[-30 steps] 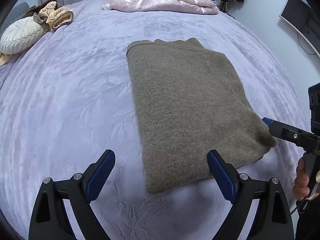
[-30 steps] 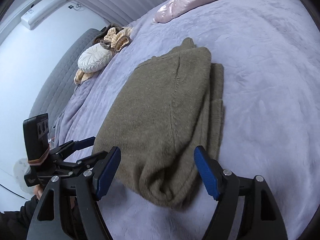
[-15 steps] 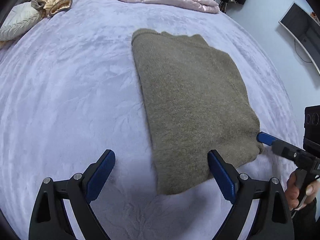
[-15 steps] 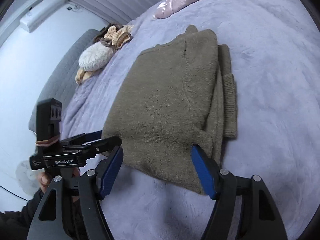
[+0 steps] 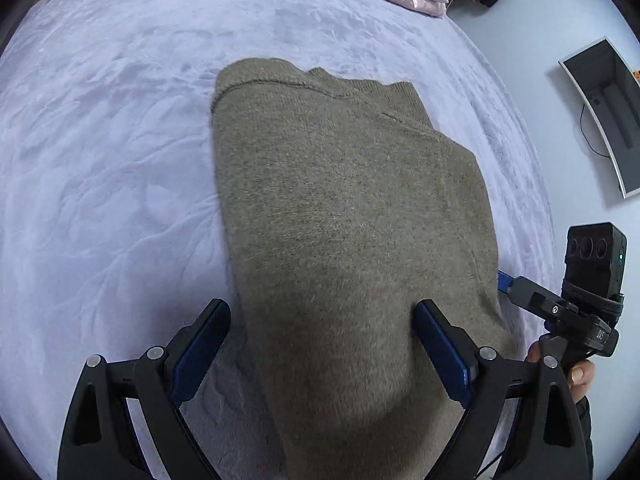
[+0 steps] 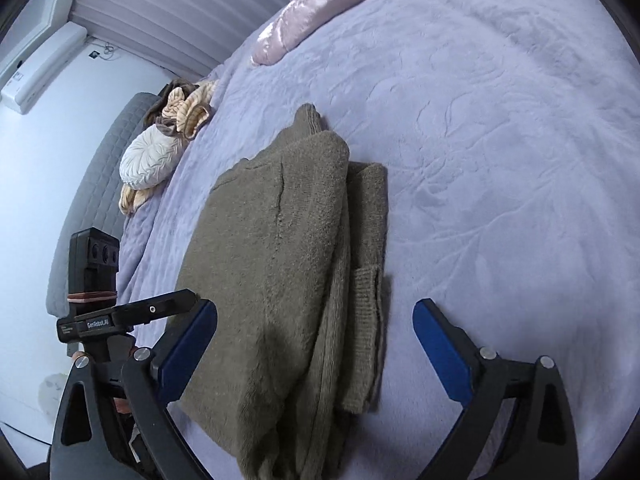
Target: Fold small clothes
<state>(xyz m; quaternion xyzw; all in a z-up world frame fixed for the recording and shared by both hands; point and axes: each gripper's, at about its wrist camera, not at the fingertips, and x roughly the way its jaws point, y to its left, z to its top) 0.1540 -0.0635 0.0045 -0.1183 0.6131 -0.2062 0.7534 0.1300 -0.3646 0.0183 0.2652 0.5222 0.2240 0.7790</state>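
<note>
A folded olive-brown sweater [image 5: 344,208] lies flat on the lavender bedspread [image 5: 108,152] of a bed, its near end reaching down between the two grippers. In the left wrist view the left gripper [image 5: 322,344] hangs over that near end with its blue pads spread wide; the left pad sits over the bedspread just beside the sweater's edge and the right pad [image 5: 442,356] lies over the knit, with no pinch on the cloth. In the right wrist view the right gripper [image 6: 316,344] has its jaws opening and standing wide, straddling the sweater's right side, where stacked folded layers and a ribbed cuff [image 6: 366,280] show along the edge; the pads do not press on the fabric. The left gripper's body also appears at the lower left of the right wrist view, at the sweater's left edge, and a hand [image 5: 580,372] grips the right tool's handle in the left wrist view. Farther off on the bed lie a shiny pink quilted garment [image 6: 320,4], a white round cushion [image 6: 150,158] and a bundle of tan cloth [image 6: 188,110] near the grey headboard [image 6: 92,200]. A dark monitor [image 5: 612,116] hangs on the wall.
</note>
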